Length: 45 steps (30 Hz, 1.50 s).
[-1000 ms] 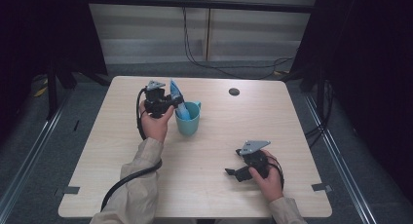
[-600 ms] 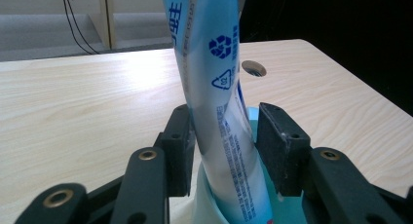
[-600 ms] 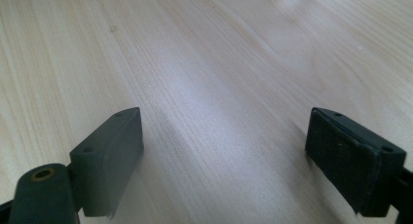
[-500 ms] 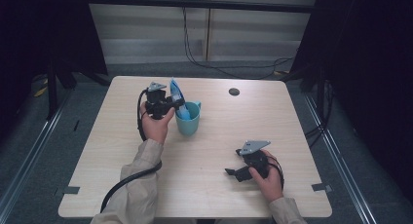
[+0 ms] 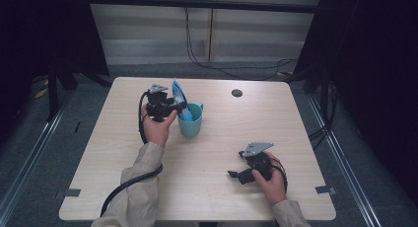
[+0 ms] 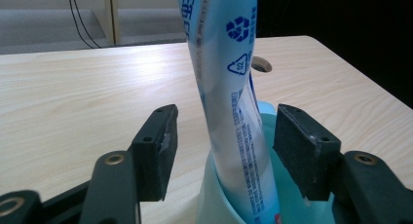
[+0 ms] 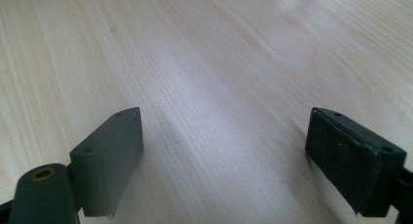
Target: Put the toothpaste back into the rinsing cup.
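I have the left tool [image 6: 221, 146] at the teal cup [image 5: 191, 120], its jaws spread to either side of the blue-and-white tube [image 6: 233, 102] with a clear gap on both sides; neither pad is touching it. The tube stands in the cup, leaning slightly, its lower end down inside and its flat top end well above the rim. The cup sits on the bench [image 5: 296, 123] toward the far left of centre, just beside my left hand [image 5: 157, 131].

The right tool [image 5: 236, 175] rests low over bare bench near the front right, well apart from the cup, jaws spread and holding nothing.

Assessment: the step in hand appears to be either a release of the tube into the cup or a grip about to be taken on it; I cannot tell which from these views.

Recommendations:
- If gripping, centre the tube between the pads before closing. In the left gripper view it sits nearer the right pad, so an uneven close could push it sideways and tip the cup.
- Close on the tube above the rim, so no pad catches the cup wall.
- Squeeze gently: the tube looks soft and likely to buckle.
- If withdrawing, back straight out along the jaw line, without brushing the leaning tube.
- Lift vertically. The cup looks light and unsecured, so I would bring the right tool over to steady it.
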### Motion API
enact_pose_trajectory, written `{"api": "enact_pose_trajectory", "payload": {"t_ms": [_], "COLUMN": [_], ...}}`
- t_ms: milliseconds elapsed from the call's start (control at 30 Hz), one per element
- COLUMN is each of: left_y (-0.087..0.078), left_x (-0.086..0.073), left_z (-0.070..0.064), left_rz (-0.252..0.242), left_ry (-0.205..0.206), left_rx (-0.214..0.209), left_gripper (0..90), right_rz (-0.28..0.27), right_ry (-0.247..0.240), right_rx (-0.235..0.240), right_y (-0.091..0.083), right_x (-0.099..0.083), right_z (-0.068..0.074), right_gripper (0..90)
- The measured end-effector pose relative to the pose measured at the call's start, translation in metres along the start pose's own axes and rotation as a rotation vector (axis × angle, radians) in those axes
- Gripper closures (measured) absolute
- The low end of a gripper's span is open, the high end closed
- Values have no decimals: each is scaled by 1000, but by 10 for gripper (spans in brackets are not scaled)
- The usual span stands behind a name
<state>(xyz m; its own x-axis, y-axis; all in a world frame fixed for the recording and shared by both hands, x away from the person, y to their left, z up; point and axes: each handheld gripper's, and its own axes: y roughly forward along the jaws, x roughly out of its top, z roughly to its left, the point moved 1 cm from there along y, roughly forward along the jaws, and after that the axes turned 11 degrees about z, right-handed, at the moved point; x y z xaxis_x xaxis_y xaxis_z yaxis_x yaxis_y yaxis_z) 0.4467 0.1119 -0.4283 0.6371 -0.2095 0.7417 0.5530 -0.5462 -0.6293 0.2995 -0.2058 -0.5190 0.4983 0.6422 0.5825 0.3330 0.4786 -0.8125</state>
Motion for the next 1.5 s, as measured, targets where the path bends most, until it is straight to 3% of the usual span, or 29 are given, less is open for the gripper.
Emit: {"api": "enact_pose_trajectory", "payload": {"t_ms": [333,767,1500], "left_y": [-1,-5,-26], "left_x": [-2,-4,-21], "left_z": [4,4,7], "left_rz": [11,20,33], "left_ry": [-25,-12,19], "left_rx": [-10,-28,-94], "left_gripper": [303,171,151], "right_rz": [0,0,0], "right_ry": [0,0,-3], "right_rx": [0,0,2], "right_y": [0,0,0], "right_x": [0,0,0], "right_z": [0,0,0], "right_gripper": [137,137,137]}}
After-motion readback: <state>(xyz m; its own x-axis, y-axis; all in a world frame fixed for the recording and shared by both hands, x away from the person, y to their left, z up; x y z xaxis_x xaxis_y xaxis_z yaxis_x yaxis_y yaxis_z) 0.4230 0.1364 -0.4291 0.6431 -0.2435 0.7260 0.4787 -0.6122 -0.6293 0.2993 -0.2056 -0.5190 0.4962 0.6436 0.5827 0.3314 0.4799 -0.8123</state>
